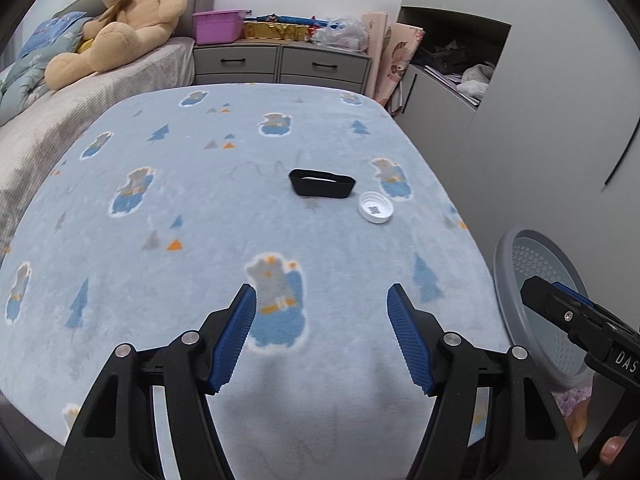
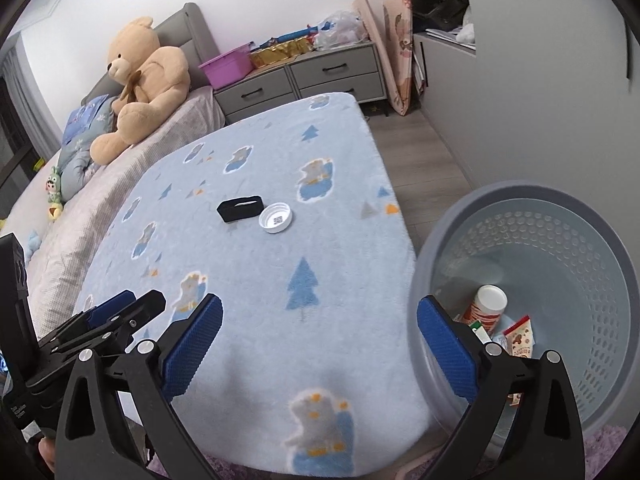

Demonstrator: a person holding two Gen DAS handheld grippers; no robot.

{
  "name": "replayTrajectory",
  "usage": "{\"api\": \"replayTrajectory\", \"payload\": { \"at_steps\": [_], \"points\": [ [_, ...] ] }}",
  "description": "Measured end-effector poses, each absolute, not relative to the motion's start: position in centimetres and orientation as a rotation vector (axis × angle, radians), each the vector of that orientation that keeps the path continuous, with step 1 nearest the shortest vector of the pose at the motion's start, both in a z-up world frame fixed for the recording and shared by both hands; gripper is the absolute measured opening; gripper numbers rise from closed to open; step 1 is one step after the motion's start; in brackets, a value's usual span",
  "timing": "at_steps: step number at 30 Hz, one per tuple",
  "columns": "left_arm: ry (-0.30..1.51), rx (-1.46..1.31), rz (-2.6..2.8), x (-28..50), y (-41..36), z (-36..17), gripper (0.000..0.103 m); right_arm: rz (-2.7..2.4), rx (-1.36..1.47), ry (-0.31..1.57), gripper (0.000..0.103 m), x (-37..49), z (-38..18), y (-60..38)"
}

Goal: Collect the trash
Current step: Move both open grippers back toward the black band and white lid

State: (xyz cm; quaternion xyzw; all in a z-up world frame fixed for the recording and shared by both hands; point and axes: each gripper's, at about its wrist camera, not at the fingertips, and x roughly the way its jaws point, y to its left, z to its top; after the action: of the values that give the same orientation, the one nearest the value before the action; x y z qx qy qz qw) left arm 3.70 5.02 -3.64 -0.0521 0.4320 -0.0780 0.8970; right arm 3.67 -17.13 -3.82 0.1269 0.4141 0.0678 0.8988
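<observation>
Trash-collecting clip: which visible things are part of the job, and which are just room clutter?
Job: black band and white cap on the blanket; grey basket holding a bottle and snack wrapper; both open grippers, left, right.

Clutter: teddy bear, purple bin, dresser.

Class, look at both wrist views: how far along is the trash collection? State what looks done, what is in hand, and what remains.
Done: the gray bin already holds a white-capped bottle and a snack wrapper. In hand: nothing; the left claw and right claw are both open and empty. Left: a black band and a white cap lie on the blue blanket.
</observation>
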Motion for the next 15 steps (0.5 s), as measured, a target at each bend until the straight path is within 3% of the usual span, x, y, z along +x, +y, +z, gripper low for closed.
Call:
{"api": "replayTrajectory", "payload": {
  "at_steps": [15],
  "points": [
    [0.911,-0.143,-0.108,6.5,7.8,-4.6,0.065,0.178,0.210,0.883,0.096,7.5,-4.3,-14.3]
  ]
}}
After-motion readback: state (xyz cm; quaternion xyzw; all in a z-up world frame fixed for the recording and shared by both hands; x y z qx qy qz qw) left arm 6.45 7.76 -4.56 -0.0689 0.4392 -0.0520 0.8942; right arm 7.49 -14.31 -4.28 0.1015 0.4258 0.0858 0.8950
